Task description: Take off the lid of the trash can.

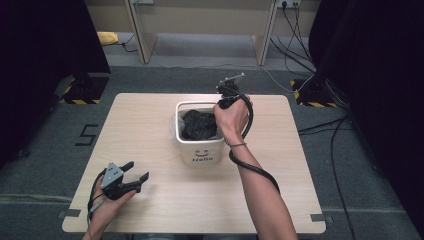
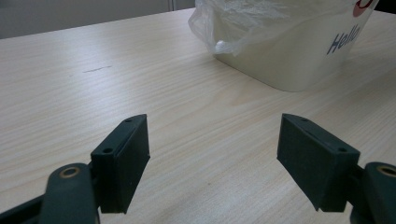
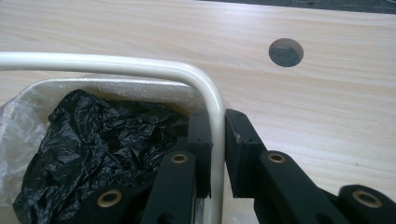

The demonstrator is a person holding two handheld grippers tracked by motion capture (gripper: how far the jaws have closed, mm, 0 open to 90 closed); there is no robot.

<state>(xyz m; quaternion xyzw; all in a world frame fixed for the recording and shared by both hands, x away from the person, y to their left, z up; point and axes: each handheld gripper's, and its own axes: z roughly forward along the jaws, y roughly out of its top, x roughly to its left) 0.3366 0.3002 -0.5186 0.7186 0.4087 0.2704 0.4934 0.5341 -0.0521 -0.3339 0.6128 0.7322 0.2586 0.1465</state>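
Observation:
A white bin (image 1: 201, 151) with "Hello" and a smile printed on its front stands mid-table. A clear liner (image 3: 18, 122) hangs over its rim, and a crumpled black plastic bag (image 3: 100, 145) lies inside, seen as a dark mass (image 1: 198, 125) from above. A white rounded bar (image 3: 140, 65) runs above the bin's edge. My right gripper (image 3: 218, 127) is shut on a bend of that bar, at the bin's far right corner (image 1: 222, 103). My left gripper (image 1: 136, 171) rests open on the table at the front left, with nothing between its jaws (image 2: 215, 158) and the bin (image 2: 289, 63) ahead of it.
The light wooden table (image 1: 150, 120) has a round cable hole (image 3: 286, 52) beyond the bin. Cables trail on the grey floor at the right (image 1: 340, 150). Dark curtains and stand bases flank the table.

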